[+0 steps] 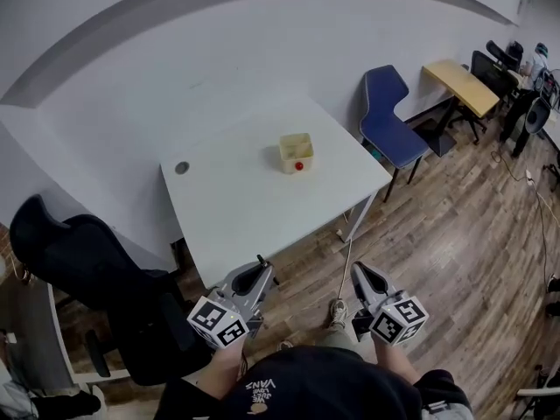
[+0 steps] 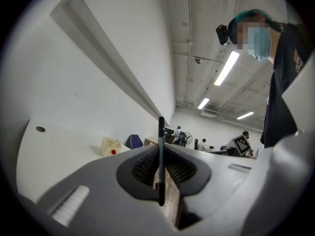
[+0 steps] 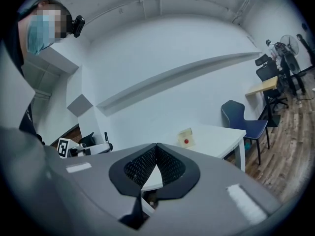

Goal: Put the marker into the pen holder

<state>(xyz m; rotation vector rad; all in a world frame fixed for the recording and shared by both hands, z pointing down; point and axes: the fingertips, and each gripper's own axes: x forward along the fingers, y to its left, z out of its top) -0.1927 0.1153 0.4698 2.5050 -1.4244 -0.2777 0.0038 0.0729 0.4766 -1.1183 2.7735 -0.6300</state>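
Observation:
A cream pen holder [image 1: 296, 152] with a red dot stands on the white table [image 1: 245, 199], toward its far right; it also shows as the pen holder [image 2: 110, 146] and pen holder [image 3: 186, 137]. My left gripper [image 1: 259, 271] hovers off the table's near edge, shut on a black marker [image 2: 161, 161] that stands upright between its jaws [image 2: 161, 149]. To its right, my right gripper [image 1: 359, 273] is level with it, also short of the table. In its own view the right gripper [image 3: 156, 146] is shut with nothing in it.
A blue chair [image 1: 389, 121] stands right of the table and a black office chair [image 1: 79, 261] at its left. A wooden desk [image 1: 459, 86] and people sit at the far right. A round cable hole [image 1: 181, 168] marks the table's left corner.

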